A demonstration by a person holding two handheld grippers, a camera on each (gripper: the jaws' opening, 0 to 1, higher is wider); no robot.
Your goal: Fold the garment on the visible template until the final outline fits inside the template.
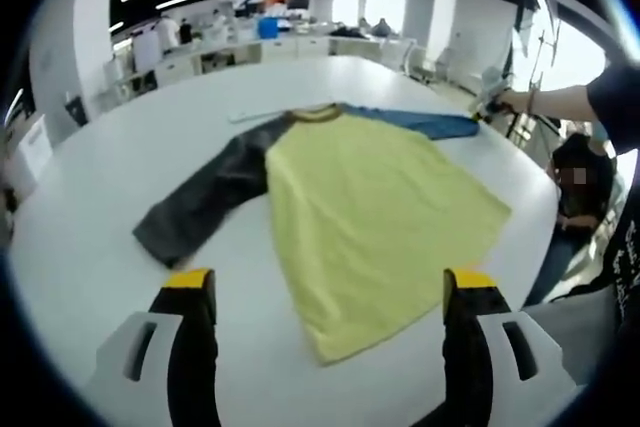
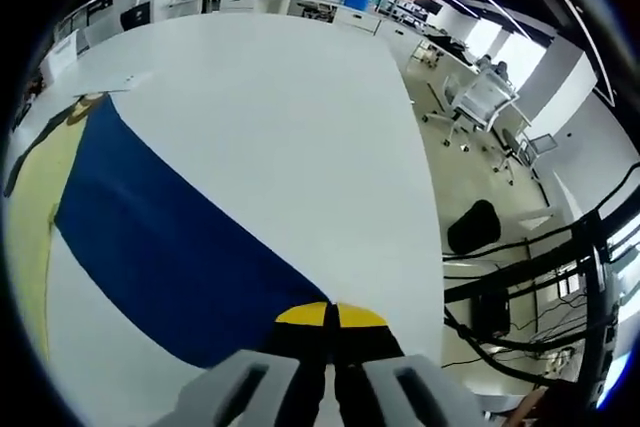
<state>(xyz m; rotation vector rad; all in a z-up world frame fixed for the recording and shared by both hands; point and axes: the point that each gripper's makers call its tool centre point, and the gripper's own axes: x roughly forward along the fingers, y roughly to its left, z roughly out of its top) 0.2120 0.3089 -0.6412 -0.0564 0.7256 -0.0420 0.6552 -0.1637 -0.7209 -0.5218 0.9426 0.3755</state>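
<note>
Blue sleeve (image 2: 180, 247) is pinched in my right gripper (image 2: 330, 319); left gripper (image 1: 330, 292) hangs open. Pulling hard risks dragging the garment (image 1: 375, 207) askew.

The counter (image 1: 90, 217) is a large white surface, and a shirt (image 1: 370, 217) lies flat and spread on it in the middle of the left gripper view. Its yellow body points to the lower part of the frame, its dark sleeve (image 1: 205, 202) to the left and its blue sleeve (image 1: 420, 122) to the upper right. In the right gripper view the blue sleeve lies on the white counter from the left edge down to the bottom centre.
</note>
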